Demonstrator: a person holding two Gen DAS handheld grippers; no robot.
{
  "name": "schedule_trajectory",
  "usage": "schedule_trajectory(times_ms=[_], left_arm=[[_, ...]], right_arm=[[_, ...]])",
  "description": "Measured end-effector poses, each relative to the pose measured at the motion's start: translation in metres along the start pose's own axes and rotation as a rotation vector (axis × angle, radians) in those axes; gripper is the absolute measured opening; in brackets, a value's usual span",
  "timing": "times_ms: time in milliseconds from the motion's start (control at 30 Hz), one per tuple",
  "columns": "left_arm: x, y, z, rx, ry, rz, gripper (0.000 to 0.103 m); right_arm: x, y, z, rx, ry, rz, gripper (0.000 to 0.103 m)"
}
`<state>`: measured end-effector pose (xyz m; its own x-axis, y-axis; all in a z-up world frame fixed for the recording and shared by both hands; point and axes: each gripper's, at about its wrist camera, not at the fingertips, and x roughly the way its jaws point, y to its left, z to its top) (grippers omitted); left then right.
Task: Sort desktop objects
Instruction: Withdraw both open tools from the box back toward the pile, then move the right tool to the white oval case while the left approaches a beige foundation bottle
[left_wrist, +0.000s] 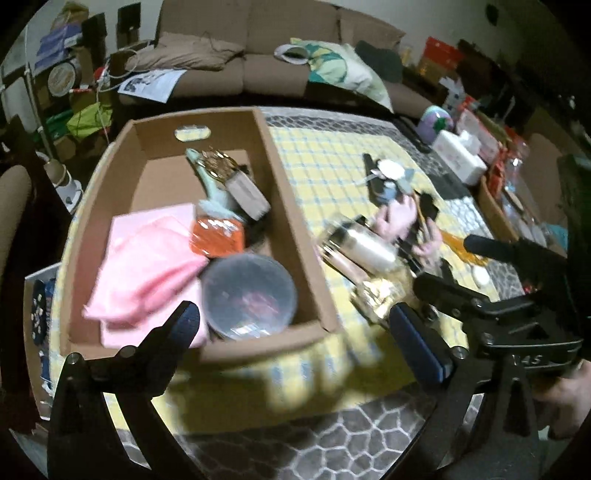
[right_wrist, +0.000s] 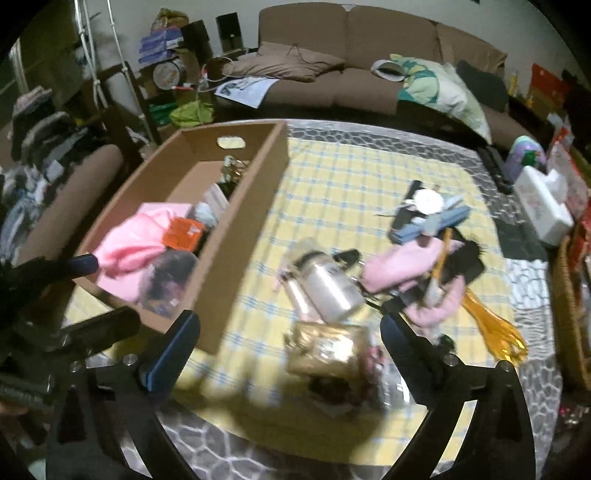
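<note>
A cardboard box (left_wrist: 284, 192) (right_wrist: 236, 229) stands on the left of the yellow checked tablecloth. It holds a pink cloth (left_wrist: 147, 258), an orange packet (left_wrist: 218, 236), a round clear-lidded container (left_wrist: 249, 295) and a teal item (left_wrist: 210, 184). On the cloth right of the box lie a silver bottle (right_wrist: 328, 284), a gold packet (right_wrist: 325, 350), pink fabric (right_wrist: 399, 266), an amber plastic hand (right_wrist: 491, 328) and a blue-grey clip pile (right_wrist: 428, 218). My left gripper (left_wrist: 291, 332) is open and empty over the box's near right corner. My right gripper (right_wrist: 288, 339) is open and empty above the gold packet.
A white tissue box (right_wrist: 543, 206) and a purple round item (right_wrist: 528, 151) sit at the table's far right. A wicker basket (right_wrist: 569, 317) is at the right edge. A brown sofa (right_wrist: 351, 62) with pillows stands behind the table. A chair (right_wrist: 62, 206) is at left.
</note>
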<state>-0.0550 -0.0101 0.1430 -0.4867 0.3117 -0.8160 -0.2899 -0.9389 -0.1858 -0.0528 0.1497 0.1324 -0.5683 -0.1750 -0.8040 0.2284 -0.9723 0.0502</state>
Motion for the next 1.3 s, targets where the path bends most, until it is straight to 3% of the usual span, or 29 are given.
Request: schedule_trajectory(times_ms=[467,767,1300], left_arm=[[0.005,-0.039,-0.021,-0.011,-0.024,-0.032,0.103],[0.018,-0.057,-0.025,0.003,-0.019,-0.039,0.103],[0.067,-0.125,-0.013,0.164,0.029,-0.060,0.103]], right_arm=[[-0.020,-0.036,-0.034,0.055,-0.026,-0.087,0.101],[-0.016,-0.056,-0.042,0.075,-0.025,-0.092,0.101],[-0.007,-0.195,-0.054,0.350,-0.023,-0.101,0.101]])
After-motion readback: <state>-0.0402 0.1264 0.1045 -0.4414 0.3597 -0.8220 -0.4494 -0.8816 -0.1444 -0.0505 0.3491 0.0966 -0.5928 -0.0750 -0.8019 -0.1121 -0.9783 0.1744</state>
